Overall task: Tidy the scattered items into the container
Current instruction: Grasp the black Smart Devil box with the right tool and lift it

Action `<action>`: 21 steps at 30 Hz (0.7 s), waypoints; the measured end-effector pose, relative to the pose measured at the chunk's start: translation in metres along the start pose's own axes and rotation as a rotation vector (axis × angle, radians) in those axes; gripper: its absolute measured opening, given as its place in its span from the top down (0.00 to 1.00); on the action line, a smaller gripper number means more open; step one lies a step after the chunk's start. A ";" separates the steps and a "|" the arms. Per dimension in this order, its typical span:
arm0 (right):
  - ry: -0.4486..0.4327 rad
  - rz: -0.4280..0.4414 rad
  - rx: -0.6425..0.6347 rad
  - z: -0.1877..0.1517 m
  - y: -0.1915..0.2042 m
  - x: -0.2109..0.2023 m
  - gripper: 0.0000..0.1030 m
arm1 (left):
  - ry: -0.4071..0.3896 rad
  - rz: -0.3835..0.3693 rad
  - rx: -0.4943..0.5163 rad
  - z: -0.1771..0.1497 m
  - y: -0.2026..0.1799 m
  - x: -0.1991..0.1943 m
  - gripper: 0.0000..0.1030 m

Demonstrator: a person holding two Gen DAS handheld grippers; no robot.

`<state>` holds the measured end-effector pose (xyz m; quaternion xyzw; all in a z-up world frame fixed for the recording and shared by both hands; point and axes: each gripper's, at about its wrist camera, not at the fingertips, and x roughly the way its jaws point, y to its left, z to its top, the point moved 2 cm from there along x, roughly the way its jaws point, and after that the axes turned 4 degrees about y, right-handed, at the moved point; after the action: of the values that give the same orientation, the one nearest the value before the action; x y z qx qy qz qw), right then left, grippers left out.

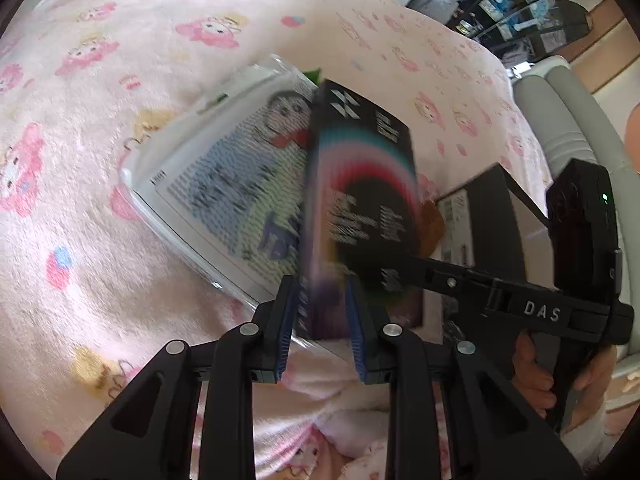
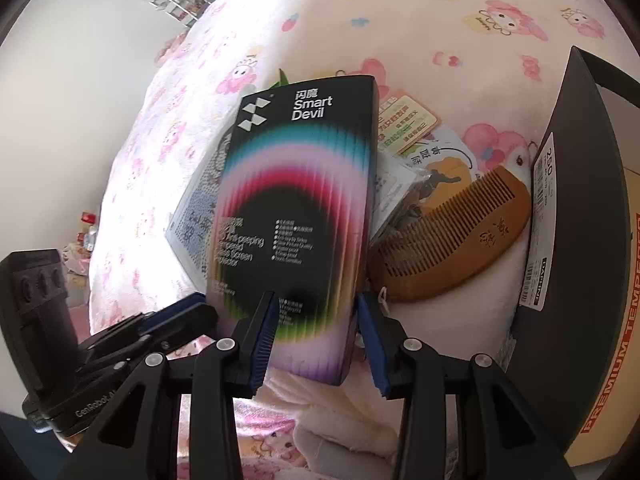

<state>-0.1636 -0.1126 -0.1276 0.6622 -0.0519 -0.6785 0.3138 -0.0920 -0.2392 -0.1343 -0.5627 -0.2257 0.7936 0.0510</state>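
Gripping the screen-protector box with both grippers over the pink blanket

You had the left gripper pinching the black screen-protector box by its narrow bottom edge at the centre of the left wrist view, blue pads pressed on either side, the box blurred and tilted up toward the top of the frame. Your right gripper straddled the same box in the right wrist view; its left pad overlapped the box front at lower centre, the other sat just beside the box's right edge, and whether that pad pressed you could not tell from the picture. Under the box lay a clear-sleeved cartoon card on the blanket. At right centre of the right wrist view a wooden comb rested on some small packets, just beside the dark container at the frame's right edge. Your hand held the right gripper's handle at lower right of the left wrist view
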 end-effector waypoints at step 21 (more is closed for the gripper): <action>-0.254 0.044 -0.043 -0.019 0.016 -0.128 0.68 | -0.067 -0.240 0.036 -0.006 -0.067 -0.063 0.66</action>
<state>-0.1495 -0.0551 -0.0115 0.5630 -0.0914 -0.7506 0.3337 -0.0755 -0.1984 -0.0535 -0.5039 -0.2786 0.8040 0.1483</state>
